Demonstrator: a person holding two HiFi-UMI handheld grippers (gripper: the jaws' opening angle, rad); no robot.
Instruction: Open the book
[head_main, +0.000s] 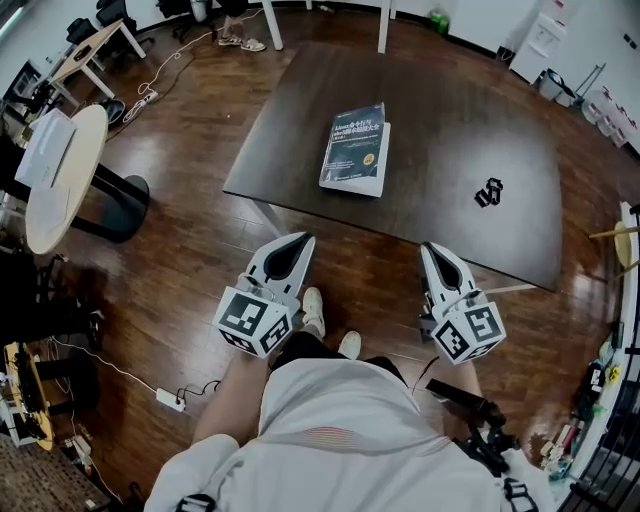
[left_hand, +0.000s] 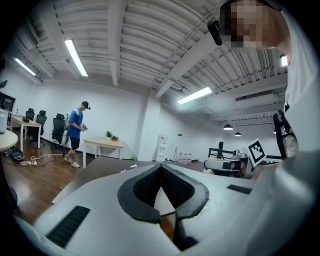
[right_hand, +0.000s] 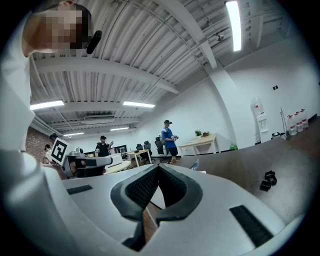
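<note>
Dark brown counter (head_main: 450, 120) bearing a closed book (head_main: 355, 150) with a blue-and-white cover, which lies flat and cover up near the counter's middle, at 12 o'clock from the person standing before it in the head view. The left hand-held gripper (head_main: 298, 241) sits at 7 o'clock of the book and the right hand-held gripper (head_main: 433, 249) at 5 o'clock, both down by the counter's near edge and well apart from the book. Each points toward the counter. In the left gripper view the ribbed pads (left_hand: 147, 187) meet at their tips with nothing between them. The right gripper view shows the same, tips together and empty. A small black object (head_main: 489, 192) rests on the counter between 3 and 4 o'clock of the book, apart from it. A round white table (head_main: 60, 180) stands on the wooden floor (head_main: 190, 140) at 9 o'clock. A person in a blue top (left_hand: 76, 131) stands beyond the counter.
</note>
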